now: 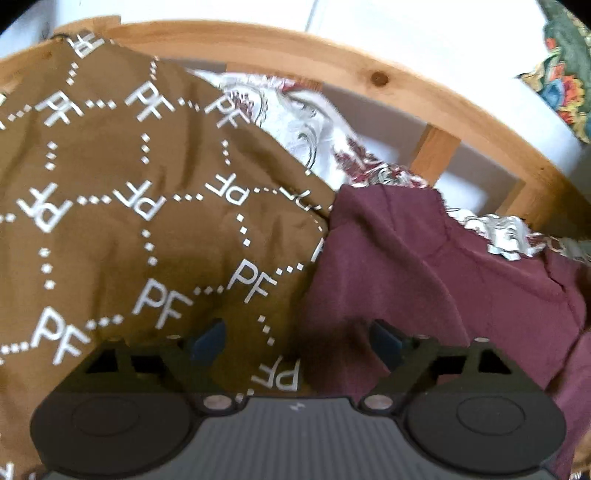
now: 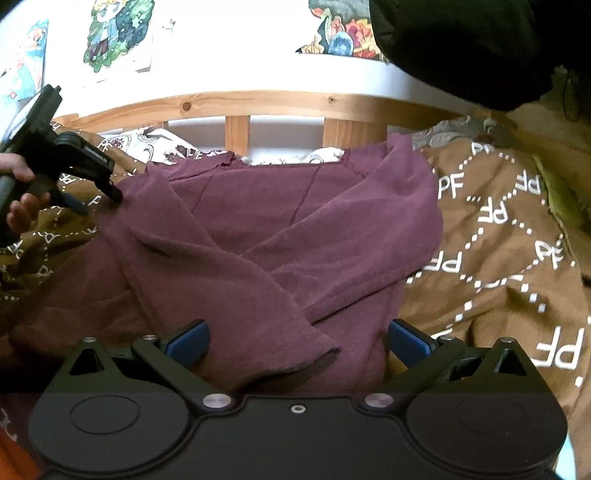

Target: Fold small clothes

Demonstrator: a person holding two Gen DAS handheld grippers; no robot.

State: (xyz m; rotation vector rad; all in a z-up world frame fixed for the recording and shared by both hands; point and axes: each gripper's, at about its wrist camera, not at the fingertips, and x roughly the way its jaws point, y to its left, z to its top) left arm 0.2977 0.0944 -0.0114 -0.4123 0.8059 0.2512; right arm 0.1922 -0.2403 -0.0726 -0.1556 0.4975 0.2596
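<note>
1 maroon top [image 2: 280, 236], sleeves crossed, on 1 brown blanket [image 2: 498, 236]; both jaws apart.

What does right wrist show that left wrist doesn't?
Right wrist only: the whole maroon top, both sleeves folded in and crossed over its front; the left hand-held gripper at the top's left edge, held by the person's left hand; cartoon posters on the wall; a black garment upper right.

Left wrist only: the left hand-held gripper's own open fingers, nothing between them.

Both: the top, the brown PF-print blanket, the floral sheet, the wooden bed rail.
</note>
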